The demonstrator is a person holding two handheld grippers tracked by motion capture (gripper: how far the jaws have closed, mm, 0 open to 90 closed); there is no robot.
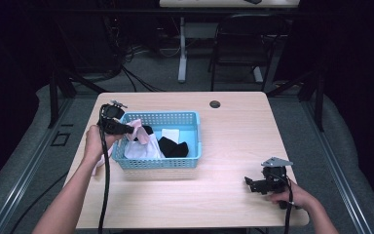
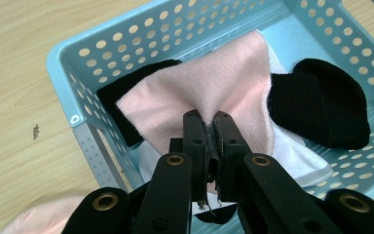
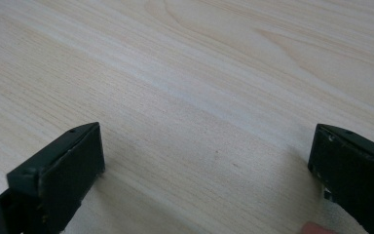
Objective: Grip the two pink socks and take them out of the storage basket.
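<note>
The right tool (image 3: 207, 165) rests wide apart on bare table (image 3: 199, 73).

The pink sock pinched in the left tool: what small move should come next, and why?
Probably lift it a little higher. The left gripper is shut on the pink sock, which still drapes over other socks inside the blue basket, below its rim.

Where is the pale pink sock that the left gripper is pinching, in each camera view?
High view: pale pink sock left of centre, over the basket's left end.
Left gripper view: centre, pinched between the closed jaws.
Right gripper view: bare wooden table, no sock.
Shared landmark: light blue perforated plastic basket.
</note>
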